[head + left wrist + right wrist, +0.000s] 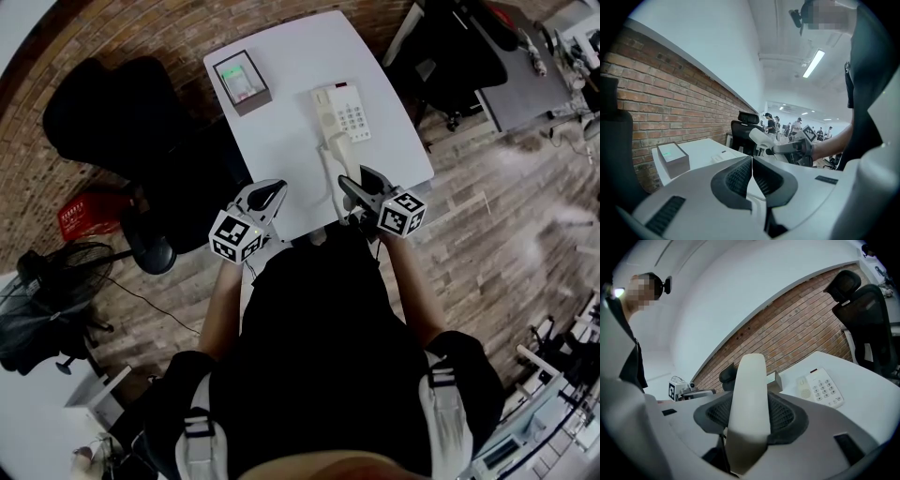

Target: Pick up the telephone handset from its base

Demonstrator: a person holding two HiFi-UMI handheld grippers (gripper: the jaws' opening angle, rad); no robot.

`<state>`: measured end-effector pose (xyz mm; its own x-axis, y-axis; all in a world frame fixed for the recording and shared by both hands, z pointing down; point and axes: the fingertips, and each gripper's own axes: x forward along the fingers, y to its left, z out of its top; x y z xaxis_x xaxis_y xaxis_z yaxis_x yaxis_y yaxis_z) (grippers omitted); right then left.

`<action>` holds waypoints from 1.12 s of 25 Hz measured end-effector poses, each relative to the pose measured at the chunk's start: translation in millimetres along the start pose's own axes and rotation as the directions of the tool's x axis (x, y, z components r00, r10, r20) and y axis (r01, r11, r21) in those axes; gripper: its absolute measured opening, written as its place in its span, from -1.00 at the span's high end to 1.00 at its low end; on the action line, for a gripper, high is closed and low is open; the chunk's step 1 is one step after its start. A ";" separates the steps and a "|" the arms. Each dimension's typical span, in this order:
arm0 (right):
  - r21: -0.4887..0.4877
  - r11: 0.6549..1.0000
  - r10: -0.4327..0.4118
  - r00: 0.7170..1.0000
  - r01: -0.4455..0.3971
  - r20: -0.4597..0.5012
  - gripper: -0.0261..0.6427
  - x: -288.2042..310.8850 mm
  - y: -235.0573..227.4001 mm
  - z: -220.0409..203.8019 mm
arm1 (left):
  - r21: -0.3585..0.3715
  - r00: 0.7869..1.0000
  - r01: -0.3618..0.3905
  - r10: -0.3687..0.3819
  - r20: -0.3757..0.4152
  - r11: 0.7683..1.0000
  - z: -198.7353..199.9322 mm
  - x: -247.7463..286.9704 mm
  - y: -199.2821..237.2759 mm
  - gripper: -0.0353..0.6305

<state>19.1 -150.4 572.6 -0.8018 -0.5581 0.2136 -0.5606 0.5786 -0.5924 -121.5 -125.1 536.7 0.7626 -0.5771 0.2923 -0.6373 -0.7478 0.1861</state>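
Right gripper view: right gripper (749, 414) clenched on handset (750, 380). Handset is white bar standing between pads, long axis along jaws, pointing to frame top. Base (820, 389) sits right of centre on table (874, 392), apart from handset, so lift appears done. Left gripper view: left gripper (752, 174) pressed closed, nothing inside, farther from base. Keypad print too small to read; no brand visible.

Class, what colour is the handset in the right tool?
The handset is off-white, clearest in the right gripper view.
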 end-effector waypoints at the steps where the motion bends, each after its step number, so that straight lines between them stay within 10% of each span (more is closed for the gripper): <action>1: -0.007 1.000 0.003 1.000 -0.003 -0.003 0.30 -0.8 1.6 1.0 | 0.002 1.000 0.003 -0.003 0.000 1.000 0.5 0.3 -0.8 0.83; 28: 0.032 0.996 0.082 0.997 -0.082 0.009 0.30 -14.5 18.3 4.5 | 0.016 0.999 0.036 -0.035 -0.018 0.999 1.0 -1.2 -2.7 0.83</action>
<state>21.4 -134.4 555.2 -0.8431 -0.5142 0.1575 -0.4860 0.6030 -0.6326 -120.6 -122.7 534.8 0.7826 -0.5443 0.3021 -0.6078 -0.7731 0.1815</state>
